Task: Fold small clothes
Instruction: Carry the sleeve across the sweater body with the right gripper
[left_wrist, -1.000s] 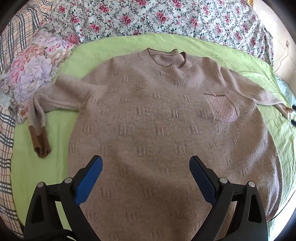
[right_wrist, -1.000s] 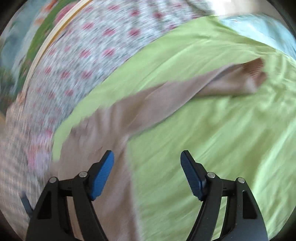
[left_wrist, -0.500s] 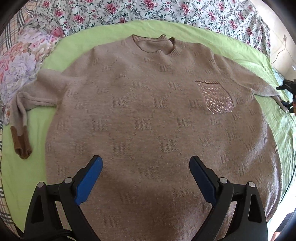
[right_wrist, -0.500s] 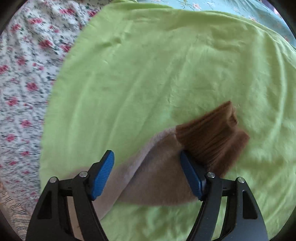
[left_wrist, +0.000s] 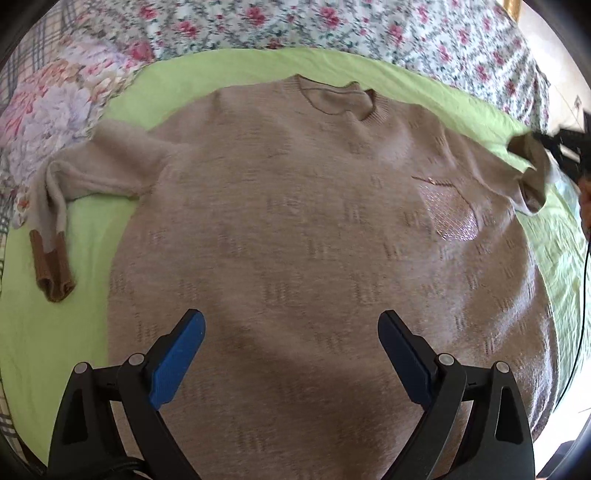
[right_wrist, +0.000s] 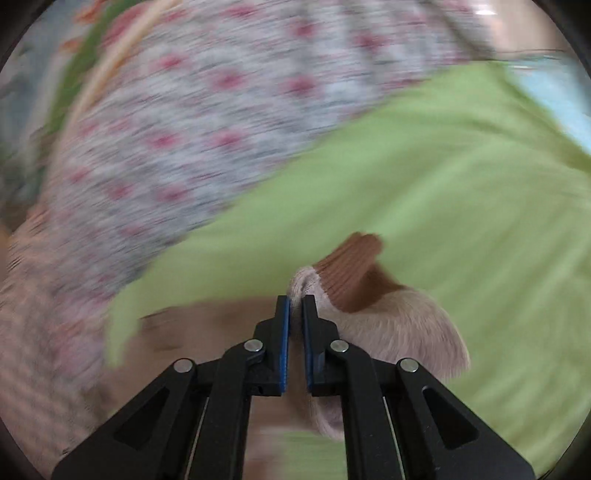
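Note:
A beige knitted sweater (left_wrist: 295, 229) lies face up on a green sheet (left_wrist: 55, 332), collar far, with a shiny chest pocket (left_wrist: 450, 214). Its left sleeve (left_wrist: 59, 206) is bent down, brown cuff at the left. My left gripper (left_wrist: 291, 354) is open and empty above the sweater's lower body. My right gripper (right_wrist: 294, 306) is shut on the right sleeve (right_wrist: 388, 325) near its brown cuff (right_wrist: 351, 266), lifted off the sheet. In the left wrist view the raised sleeve end (left_wrist: 532, 173) hangs from the right gripper (left_wrist: 561, 147) at the far right.
A floral quilt (left_wrist: 332, 26) runs along the far side of the sheet. A floral pillow (left_wrist: 44, 110) and checked fabric lie at the far left. A thin black cable (left_wrist: 581, 295) hangs at the right edge. The right wrist view is motion-blurred.
My right gripper has shut on the right sleeve near the cuff and lifted it off the sheet toward the sweater body. The left gripper stays open and has drawn back slightly.

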